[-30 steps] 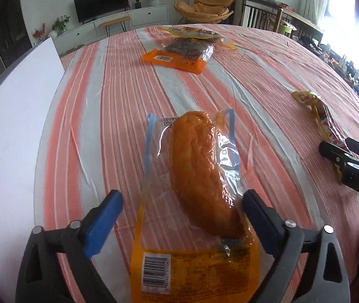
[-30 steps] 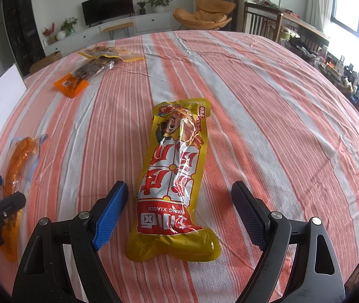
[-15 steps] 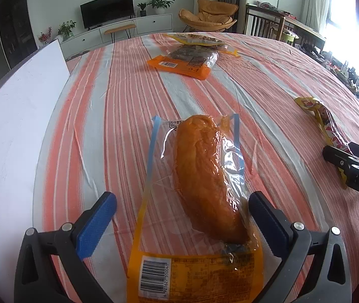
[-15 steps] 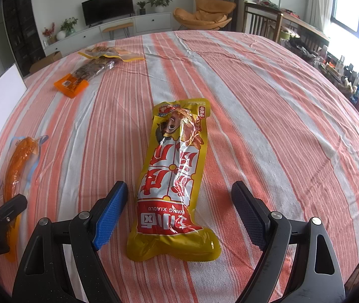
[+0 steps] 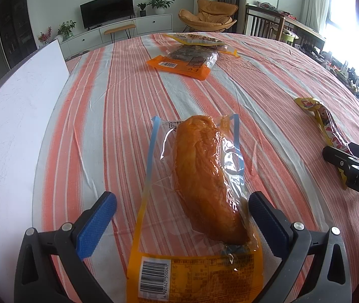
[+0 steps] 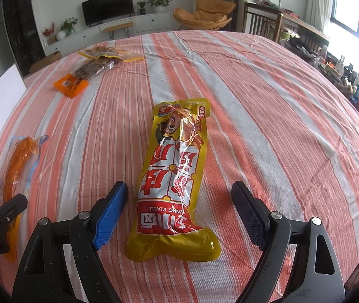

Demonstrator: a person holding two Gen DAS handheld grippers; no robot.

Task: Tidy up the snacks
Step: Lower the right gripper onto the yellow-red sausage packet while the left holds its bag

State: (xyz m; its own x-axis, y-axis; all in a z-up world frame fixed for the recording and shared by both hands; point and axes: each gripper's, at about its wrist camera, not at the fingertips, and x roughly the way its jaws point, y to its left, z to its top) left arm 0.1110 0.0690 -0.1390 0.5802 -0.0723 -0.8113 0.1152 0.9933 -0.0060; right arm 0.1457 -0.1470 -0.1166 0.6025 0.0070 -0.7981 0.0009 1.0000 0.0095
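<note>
My left gripper is open, its fingers either side of a clear and orange pack holding an orange chicken piece, which lies flat on the striped cloth. My right gripper is open, its fingers either side of the near end of a yellow and red snack pack, also lying flat. The chicken pack also shows at the left of the right wrist view. The yellow pack shows at the right of the left wrist view.
An orange pack with dark contents and a yellow pack lie at the far side of the striped table. A white board lies along the left edge. Chairs and furniture stand beyond the table.
My left gripper has drawn back a little along the chicken pack, so more of the pack shows ahead. The right gripper and both packs have stayed put.
</note>
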